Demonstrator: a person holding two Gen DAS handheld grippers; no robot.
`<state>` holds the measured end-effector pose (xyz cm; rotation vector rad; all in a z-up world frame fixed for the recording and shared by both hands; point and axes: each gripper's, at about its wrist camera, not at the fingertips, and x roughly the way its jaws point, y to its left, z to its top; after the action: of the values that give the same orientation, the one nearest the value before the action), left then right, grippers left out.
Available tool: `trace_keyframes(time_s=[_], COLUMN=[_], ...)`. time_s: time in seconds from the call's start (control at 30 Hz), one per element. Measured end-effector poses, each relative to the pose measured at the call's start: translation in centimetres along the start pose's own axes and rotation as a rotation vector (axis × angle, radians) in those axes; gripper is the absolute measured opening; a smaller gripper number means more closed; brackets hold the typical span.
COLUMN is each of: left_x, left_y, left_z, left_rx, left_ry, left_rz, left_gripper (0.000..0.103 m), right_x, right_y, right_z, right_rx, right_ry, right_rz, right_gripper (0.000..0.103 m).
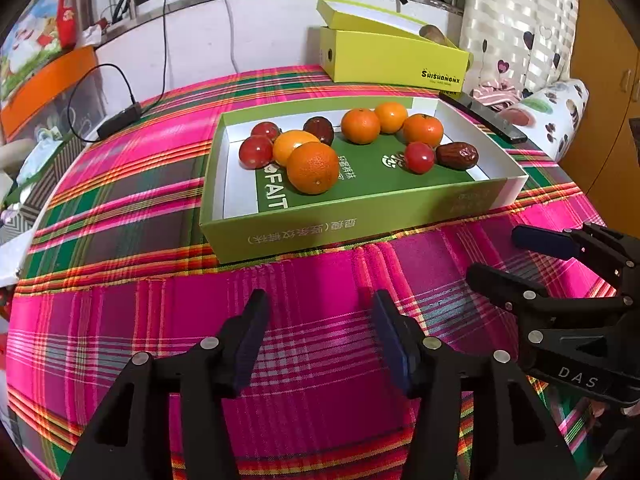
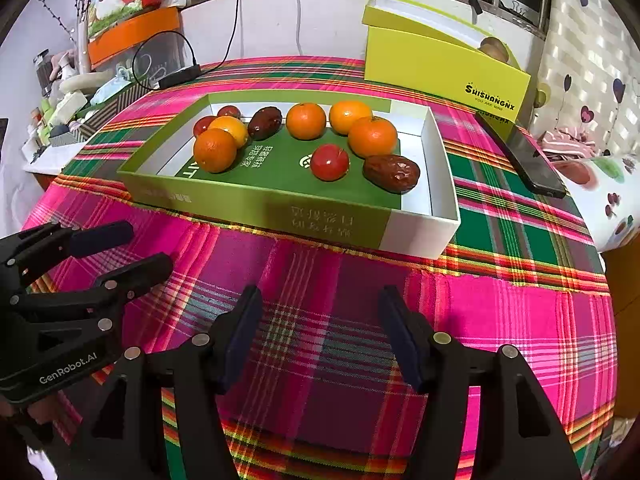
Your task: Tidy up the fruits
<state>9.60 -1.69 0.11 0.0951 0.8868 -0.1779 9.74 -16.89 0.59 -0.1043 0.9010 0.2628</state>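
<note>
A shallow green box lid (image 1: 304, 236) (image 2: 280, 212) lies on the plaid cloth and holds mixed fruit. Several oranges sit in it, one large orange (image 1: 313, 168) (image 2: 215, 150) at the left and three at the back (image 1: 360, 126) (image 2: 306, 121). Red tomatoes (image 1: 419, 157) (image 2: 329, 162) and dark red dates (image 1: 457, 155) (image 2: 391, 173) lie among them. My left gripper (image 1: 320, 312) hovers over the cloth in front of the box, open, with nothing between its fingers. My right gripper (image 2: 320, 308) hovers beside it, also open and empty.
A yellow-green shoebox (image 1: 394, 60) (image 2: 440, 68) with a raised lid stands at the back right. A black phone (image 1: 482, 116) (image 2: 520, 156) lies right of the fruit box. A black cable and adapter (image 1: 120, 118) sit at the back left. Clutter borders the table's left edge.
</note>
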Motion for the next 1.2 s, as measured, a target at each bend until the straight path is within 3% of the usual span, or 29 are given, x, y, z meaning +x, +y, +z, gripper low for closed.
trace_keyframes(time_s=[1.2], left_x=[0.28], left_y=[-0.26], left_z=[0.06], left_rx=[0.012], left_ry=[0.007], left_rz=[-0.007], left_gripper=[0.076], right_x=[0.07], right_y=[-0.24], right_z=[0.00], right_rx=[0.001], right_ry=[0.002], right_rz=[-0.006], right_gripper=[0.066])
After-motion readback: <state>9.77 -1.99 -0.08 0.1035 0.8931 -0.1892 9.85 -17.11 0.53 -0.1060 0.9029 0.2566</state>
